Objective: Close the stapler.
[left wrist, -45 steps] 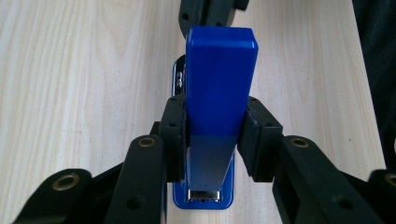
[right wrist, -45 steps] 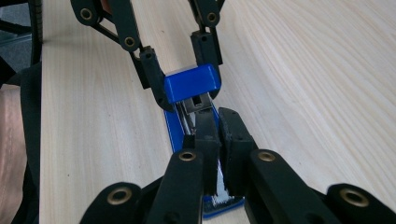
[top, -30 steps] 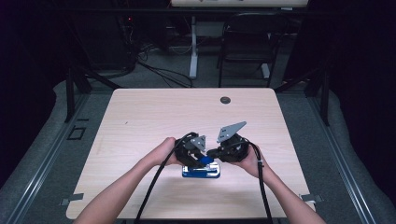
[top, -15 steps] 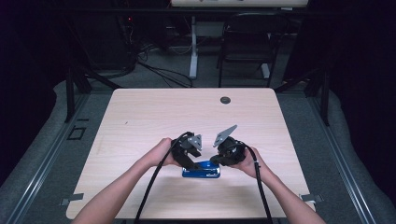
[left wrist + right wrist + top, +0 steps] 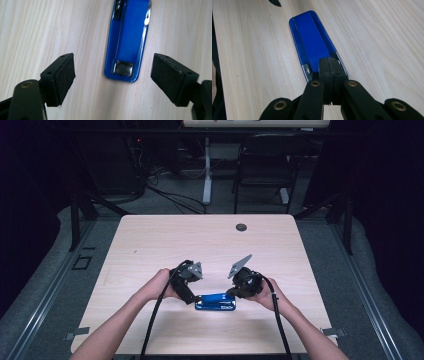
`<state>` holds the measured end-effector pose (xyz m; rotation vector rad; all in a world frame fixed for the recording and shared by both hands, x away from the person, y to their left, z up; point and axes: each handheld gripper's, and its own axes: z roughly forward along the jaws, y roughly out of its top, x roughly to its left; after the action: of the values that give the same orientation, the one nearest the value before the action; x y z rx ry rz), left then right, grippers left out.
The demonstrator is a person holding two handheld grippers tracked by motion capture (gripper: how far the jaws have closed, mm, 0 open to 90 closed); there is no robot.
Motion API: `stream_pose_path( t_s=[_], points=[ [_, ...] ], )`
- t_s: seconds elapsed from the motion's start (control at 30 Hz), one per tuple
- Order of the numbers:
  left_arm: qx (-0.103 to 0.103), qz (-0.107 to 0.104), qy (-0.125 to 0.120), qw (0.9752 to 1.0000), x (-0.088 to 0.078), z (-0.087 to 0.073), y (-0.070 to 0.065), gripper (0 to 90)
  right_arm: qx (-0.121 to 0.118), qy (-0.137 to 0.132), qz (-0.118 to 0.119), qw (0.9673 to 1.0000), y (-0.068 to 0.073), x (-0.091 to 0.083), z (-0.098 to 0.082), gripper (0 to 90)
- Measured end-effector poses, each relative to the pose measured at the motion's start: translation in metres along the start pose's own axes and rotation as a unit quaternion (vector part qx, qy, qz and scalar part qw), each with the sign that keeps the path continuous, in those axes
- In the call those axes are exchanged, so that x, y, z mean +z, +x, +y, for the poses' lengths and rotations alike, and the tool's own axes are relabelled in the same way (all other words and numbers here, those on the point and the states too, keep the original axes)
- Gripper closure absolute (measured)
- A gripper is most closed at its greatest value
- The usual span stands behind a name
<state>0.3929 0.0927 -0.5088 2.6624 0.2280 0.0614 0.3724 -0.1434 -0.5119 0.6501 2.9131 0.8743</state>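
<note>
Two claws are held low over a light wood table [image 5: 150, 245], w/ a blue stapler [image 5: 216, 301] lying flat betw. them near the table's front edge. The left claw [image 5: 112, 77] is seen w/ its jaws spread wide apart; the stapler's near end, w/ a shiny metal piece on it, lies on the table just ahead of the gap betw. the pads, roughly centred, touched by neither pad. In the right gripper view the right claw [image 5: 332, 71] is seen w/ its jaws pressed together, nothing clamped betw. them; their tips sit over the stapler's near end, but whether they touch it can't be told. From above, the stapler is seen lengthwise betw. both hands, left claw [image 5: 192, 292] at one end, right claw [image 5: 235, 292] at the other.
</note>
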Motion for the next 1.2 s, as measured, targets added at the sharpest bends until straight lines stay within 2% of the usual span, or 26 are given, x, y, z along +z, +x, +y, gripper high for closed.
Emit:
stream_pose_path(
  t_s=[0.3,0.37,0.47,0.57,0.7,0.73,0.8,0.87,0.97,1.0,1.03,1.13,1.2],
  points=[
    [-0.016,0.016,0.023,0.9995,-0.006,-0.019,0.000,16.1,0.005,-0.006,0.006,1.0000,-0.002,0.000,-0.002,90.0],
    [-0.023,0.017,0.022,0.9994,-0.007,-0.023,0.000,15.9,0.005,0.006,0.004,1.0000,-0.001,0.003,-0.003,90.0],
    [-0.027,0.020,0.020,0.9993,-0.009,-0.026,0.000,15.7,0.005,-0.002,0.011,0.9999,-0.001,0.002,-0.003,90.0],
    [-0.027,0.026,0.018,0.9991,-0.014,-0.030,0.000,15.5,-0.002,0.003,0.000,1.0000,0.000,0.002,-0.002,89.7],
    [-0.040,0.033,0.010,0.9986,-0.017,-0.035,0.001,14.7,0.005,-0.021,-0.001,0.9998,-0.001,-0.007,-0.001,78.2],
    [-0.042,0.036,0.009,0.9984,-0.018,-0.037,0.001,14.2,0.003,-0.019,-0.015,0.9997,0.000,-0.010,0.000,72.8],
    [-0.047,0.041,0.007,0.9980,-0.020,-0.039,0.002,13.5,0.008,-0.025,-0.018,0.9995,-0.001,-0.013,-0.001,66.7],
    [-0.051,0.047,0.004,0.9976,-0.021,-0.041,0.002,11.6,0.016,-0.022,-0.030,0.9992,-0.003,-0.016,-0.002,55.6],
    [-0.059,0.055,0.002,0.9967,-0.024,-0.046,0.002,9.8,0.021,-0.024,-0.042,0.9986,-0.005,-0.019,-0.004,44.5],
    [-0.063,0.059,0.000,0.9963,-0.024,-0.048,0.002,9.1,0.023,-0.019,-0.043,0.9986,-0.006,-0.022,-0.005,37.6],
    [-0.065,0.061,0.000,0.9961,-0.025,-0.050,0.003,8.5,0.027,-0.022,-0.041,0.9986,-0.007,-0.024,-0.006,34.7],
    [-0.081,0.075,0.002,0.9939,-0.027,-0.058,0.005,7.6,0.039,-0.025,-0.045,0.9979,-0.008,-0.028,-0.011,24.4],
    [-0.095,0.085,-0.001,0.9919,-0.029,-0.063,0.007,6.8,0.047,-0.029,-0.037,0.9978,-0.011,-0.033,-0.014,19.1]
  ],
)
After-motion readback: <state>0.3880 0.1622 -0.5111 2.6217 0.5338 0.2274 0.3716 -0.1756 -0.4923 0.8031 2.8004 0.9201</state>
